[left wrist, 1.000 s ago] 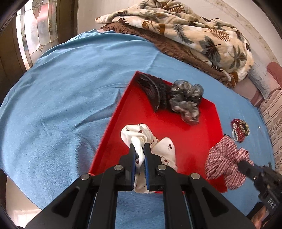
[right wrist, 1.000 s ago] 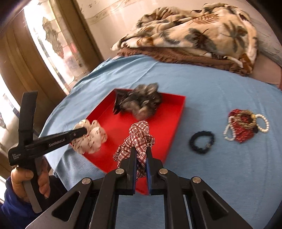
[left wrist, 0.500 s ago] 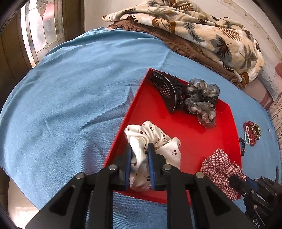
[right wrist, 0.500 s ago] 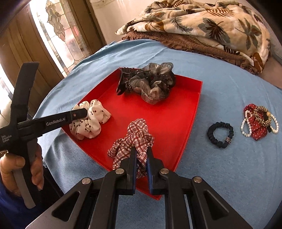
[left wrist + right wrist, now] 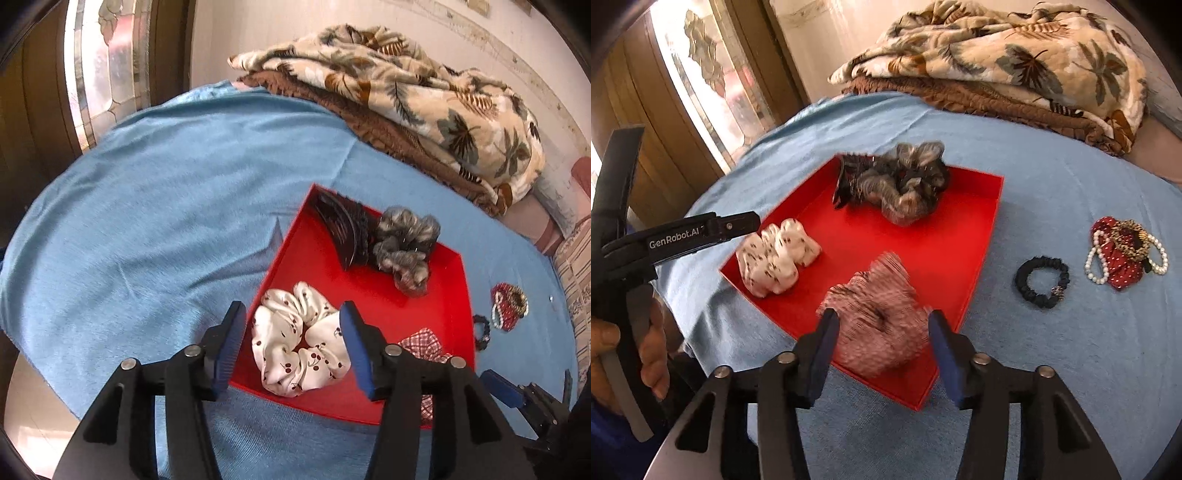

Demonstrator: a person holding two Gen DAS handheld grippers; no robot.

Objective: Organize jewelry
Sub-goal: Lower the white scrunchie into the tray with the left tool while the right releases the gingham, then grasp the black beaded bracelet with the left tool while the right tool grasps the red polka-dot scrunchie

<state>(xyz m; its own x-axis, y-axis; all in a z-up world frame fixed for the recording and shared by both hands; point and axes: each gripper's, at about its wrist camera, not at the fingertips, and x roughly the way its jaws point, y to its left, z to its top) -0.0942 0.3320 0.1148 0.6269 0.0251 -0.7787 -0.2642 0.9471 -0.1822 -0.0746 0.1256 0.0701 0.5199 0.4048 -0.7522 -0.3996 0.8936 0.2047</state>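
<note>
A red tray [image 5: 436,295] [image 5: 960,236] lies on the blue cloth. My left gripper [image 5: 293,347] is open, its jaws either side of a white cherry-print scrunchie [image 5: 299,339] that lies in the tray's near corner; it also shows in the right wrist view [image 5: 775,256]. My right gripper [image 5: 882,343] is open around a red checked scrunchie [image 5: 881,314], blurred, lying in the tray; its edge shows in the left wrist view [image 5: 423,345]. A grey scrunchie [image 5: 404,243] [image 5: 908,188] and a black hair claw [image 5: 341,230] sit at the tray's far end.
On the cloth right of the tray lie a black scrunchie bracelet [image 5: 1041,282] and a red dotted scrunchie with pearl strands [image 5: 1124,253]. A folded leaf-print blanket [image 5: 1004,62] lies at the back. A stained-glass door [image 5: 107,62] stands on the left.
Both grippers have opened and let go of their scrunchies, which now lie in the tray. Both have drawn back a little.
</note>
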